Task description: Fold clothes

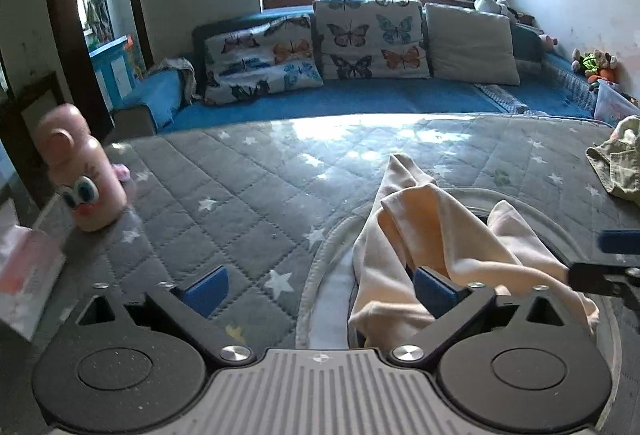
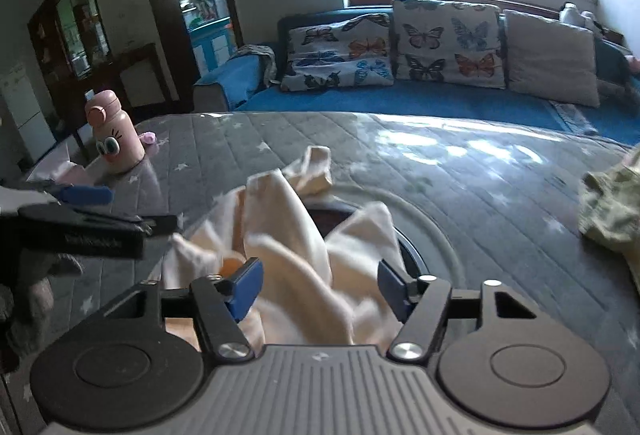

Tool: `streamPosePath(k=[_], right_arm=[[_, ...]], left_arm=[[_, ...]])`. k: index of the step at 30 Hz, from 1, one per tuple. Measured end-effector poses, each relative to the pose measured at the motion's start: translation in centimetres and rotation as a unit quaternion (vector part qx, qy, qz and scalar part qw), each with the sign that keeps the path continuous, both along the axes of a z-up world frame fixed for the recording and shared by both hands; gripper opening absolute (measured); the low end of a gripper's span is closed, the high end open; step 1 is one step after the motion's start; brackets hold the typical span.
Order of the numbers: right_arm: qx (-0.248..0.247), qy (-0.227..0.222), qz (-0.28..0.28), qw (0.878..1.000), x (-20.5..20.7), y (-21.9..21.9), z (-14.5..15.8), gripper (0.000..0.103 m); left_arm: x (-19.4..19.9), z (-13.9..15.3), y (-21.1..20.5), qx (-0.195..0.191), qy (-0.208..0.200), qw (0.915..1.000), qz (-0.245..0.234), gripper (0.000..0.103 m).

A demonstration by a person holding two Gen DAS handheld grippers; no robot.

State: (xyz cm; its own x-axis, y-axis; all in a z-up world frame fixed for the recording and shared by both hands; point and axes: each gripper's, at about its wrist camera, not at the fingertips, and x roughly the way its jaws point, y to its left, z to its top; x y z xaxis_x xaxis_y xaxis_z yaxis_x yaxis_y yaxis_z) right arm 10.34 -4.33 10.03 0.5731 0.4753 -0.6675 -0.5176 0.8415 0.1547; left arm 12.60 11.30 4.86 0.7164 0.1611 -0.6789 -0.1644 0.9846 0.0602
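Left wrist view, left gripper [image 1: 320, 289] spread open beside cream cloth [image 1: 436, 251] lower right, right gripper [image 2: 318, 287] open around cloth, pink bottle [image 1: 82, 171] left.

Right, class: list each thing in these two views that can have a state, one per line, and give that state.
Left tool: open, cream cloth draped over its right finger.
Right tool: open, cream cloth bunched between the fingers.
Cream garment: crumpled, unfolded, lying in a heap.
Green garment: rumpled, unfolded, lying apart at the table's right edge.
Pink bottle: upright, lid on.
Butterfly cushions: propped against the sofa back.
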Motion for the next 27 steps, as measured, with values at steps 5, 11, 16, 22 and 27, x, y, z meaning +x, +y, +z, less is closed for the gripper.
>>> streamPosePath(k=[5, 11, 16, 22, 27], right_arm=[[0.008, 0.013, 0.020, 1.000, 3.0, 2.9, -1.6, 0.054], [0.042, 0.051, 0.031, 0.997, 6.3, 5.2, -3.9, 0.037], [0.041, 0.055, 0.034, 0.997, 6.4, 5.4, -4.9, 0.006], [0.045, 0.017, 0.016, 0.999, 4.4, 2.7, -2.6, 0.004], [0.052, -0.022, -0.022, 0.998, 2.2, -1.5, 0.2, 0.004]], left_arm=[[2.0, -1.4, 0.7, -0.014, 0.018, 0.9997, -0.010, 0.090], [3.7, -2.3, 1.4, -0.029, 0.029, 0.9990, -0.020, 0.090], [4.7, -2.9, 1.4, -0.032, 0.036, 0.9982, -0.036, 0.079], [3.9, -2.9, 1.0, -0.043, 0.032, 0.9973, -0.049, 0.014], [2.3, -2.1, 1.1, -0.052, 0.016, 0.9973, -0.050, 0.004]])
